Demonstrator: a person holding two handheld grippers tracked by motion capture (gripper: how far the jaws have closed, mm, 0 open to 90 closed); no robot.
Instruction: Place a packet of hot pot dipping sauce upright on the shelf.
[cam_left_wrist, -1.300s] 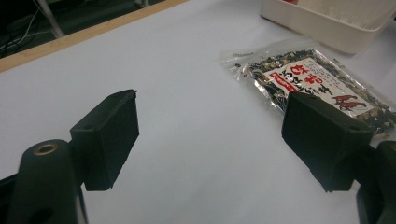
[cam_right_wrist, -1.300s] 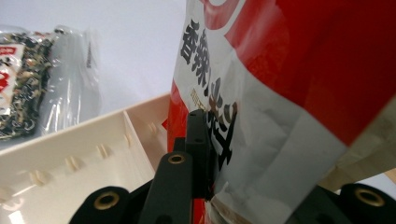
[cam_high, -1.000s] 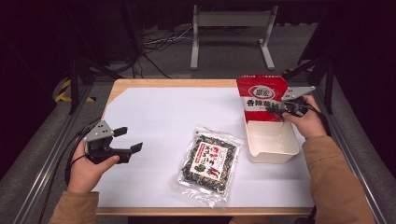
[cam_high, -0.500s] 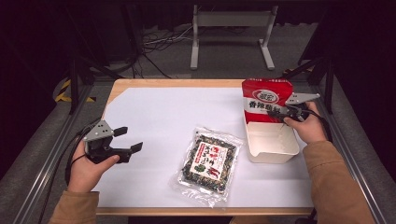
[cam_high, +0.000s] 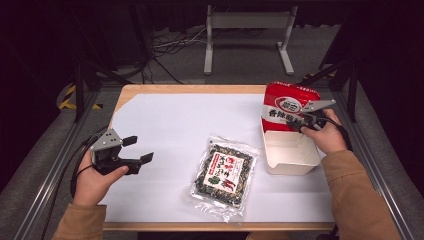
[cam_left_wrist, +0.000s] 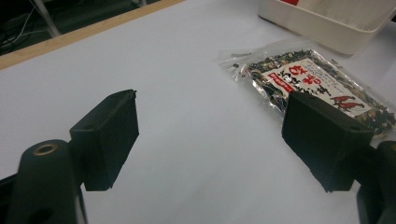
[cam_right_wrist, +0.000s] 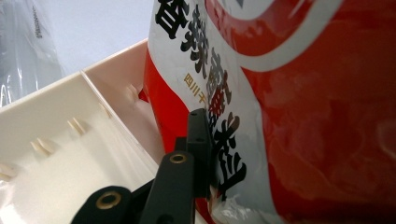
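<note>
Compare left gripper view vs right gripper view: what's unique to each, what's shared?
Left gripper view: the open left gripper with nothing between its jaws, and the clear snack packet lying flat on the white sheet.
Right gripper view: the right gripper pinching the red bag, which stands in the tray.
Shared: the white tray.

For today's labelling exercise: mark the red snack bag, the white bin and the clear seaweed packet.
red snack bag (cam_high: 287, 105), high view, on its white label band.
white bin (cam_high: 292, 167), high view, on its near wall.
clear seaweed packet (cam_high: 225, 172), high view, on its printed middle.
</note>
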